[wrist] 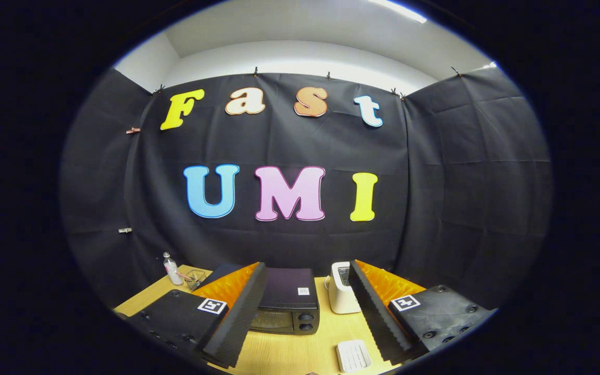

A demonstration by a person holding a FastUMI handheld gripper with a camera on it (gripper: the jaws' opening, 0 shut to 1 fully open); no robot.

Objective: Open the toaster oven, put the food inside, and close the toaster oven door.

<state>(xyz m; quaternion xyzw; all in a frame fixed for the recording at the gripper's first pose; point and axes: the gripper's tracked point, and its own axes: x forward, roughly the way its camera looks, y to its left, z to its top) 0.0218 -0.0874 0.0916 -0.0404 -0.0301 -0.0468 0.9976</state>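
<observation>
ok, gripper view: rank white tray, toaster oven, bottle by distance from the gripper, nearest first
Gripper is open and holds nothing.
1. White tray: on the table between the fingers, by the right one.
2. Toaster oven: ahead, between the fingers, door shut.
3. Bottle: farthest, beyond the left finger, beside a wire basket.

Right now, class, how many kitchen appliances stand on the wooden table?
2: a black toaster oven just ahead between the open gripper fingers, door shut, and a white toaster beside it, partly behind one finger. Others may be hidden.

Black creased cloth walls [435,172] clipped up on three sides, a plain white wall and ceiling [300,36] above with a bright strip light [399,9], light wooden tabletop [289,349] down below.
</observation>
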